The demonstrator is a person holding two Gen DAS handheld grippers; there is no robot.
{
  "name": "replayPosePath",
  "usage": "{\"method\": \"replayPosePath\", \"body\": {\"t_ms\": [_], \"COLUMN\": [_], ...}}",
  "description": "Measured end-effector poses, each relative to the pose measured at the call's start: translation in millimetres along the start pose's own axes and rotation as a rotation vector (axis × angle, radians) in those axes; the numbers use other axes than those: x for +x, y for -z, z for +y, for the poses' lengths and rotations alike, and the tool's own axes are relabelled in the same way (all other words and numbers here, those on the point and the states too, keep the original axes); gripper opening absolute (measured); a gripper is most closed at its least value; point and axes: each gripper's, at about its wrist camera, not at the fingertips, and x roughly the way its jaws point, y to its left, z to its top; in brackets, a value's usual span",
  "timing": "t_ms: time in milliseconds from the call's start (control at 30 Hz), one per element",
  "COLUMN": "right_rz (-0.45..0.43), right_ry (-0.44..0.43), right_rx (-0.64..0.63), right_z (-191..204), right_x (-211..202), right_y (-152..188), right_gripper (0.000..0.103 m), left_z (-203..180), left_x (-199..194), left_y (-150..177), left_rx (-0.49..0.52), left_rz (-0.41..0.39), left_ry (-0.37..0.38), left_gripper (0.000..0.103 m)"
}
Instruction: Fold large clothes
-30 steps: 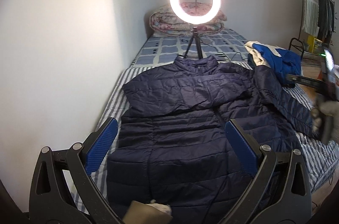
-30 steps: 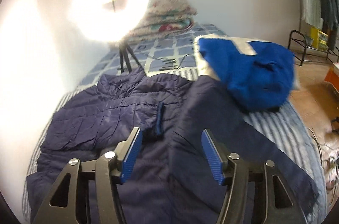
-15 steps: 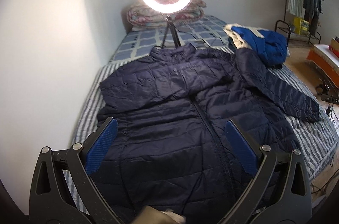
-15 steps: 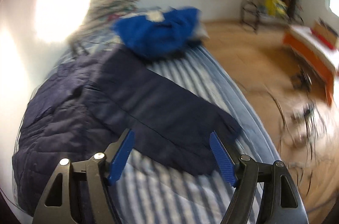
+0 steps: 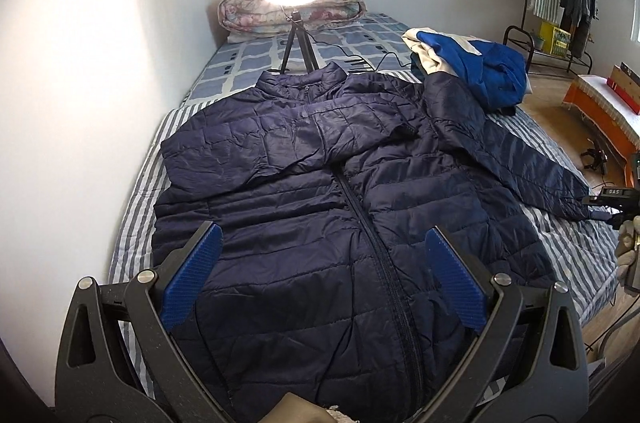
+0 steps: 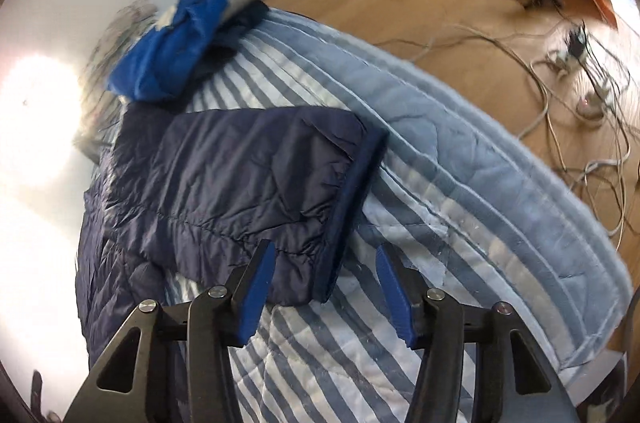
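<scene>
Swinging down from a second ago, the right gripper [image 6: 326, 287] now points at the jacket's outstretched sleeve cuff [image 6: 352, 207] near the bed's [image 6: 500, 207] right edge, its fingers having just been closing yet apart, cuff between them unpressed. Left gripper [image 5: 320, 283] hovers wide open, holding nothing, over the navy jacket [image 5: 320, 215] spread across the bed's middle.
</scene>
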Motion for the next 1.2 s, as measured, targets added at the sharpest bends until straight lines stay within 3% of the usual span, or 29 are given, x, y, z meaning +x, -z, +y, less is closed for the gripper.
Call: {"method": "replayPosePath", "body": {"t_ms": [133,200,333,367,667,967,1200], "right_rz": [0.014,0.027,0.018,0.011,-0.213,-0.370,-0.388], "right_ry": [0.019,0.034,0.064,0.068,0.121,-0.009,-0.090], "right_rx": [0.007,-0.010,-0.055,-0.063,-0.306,-0.469,-0.588], "right_z": [4.2,9.0,19.7,21.1,98.8,197.7,275.0], "right_x": [11.9,17.4,17.1,14.8,-41.8,-87.9,-89.7], "right_y": [-1.9,-2.7,-2.0,-2.4,2.2,17.3,36.4], "right_gripper": [0.055,0.043,0.009,0.006,0.004,0.004,0.004], "left_z": [5.5,10.5,22.2,25.1,49.0,52.1,56.7], "left_x": [2.4,3.2,2.0,1.4,-4.3,-17.5,-23.8], "left_y": [-1.0,-1.2,-1.3,-1.6,0.0,3.8,5.0], "left_rx": [-0.006,-0.018,-0.040,-0.044,-0.098,-0.084,-0.091], "left_rz": [0.001,0.003,0.000,-0.002,-0.007,-0.030,-0.036], "left_ry": [-0.007,-0.014,-0.026,-0.030,-0.065,-0.084,-0.091], "left_gripper": [0.103,0.103,0.103,0.103,0.103,0.103,0.103]}}
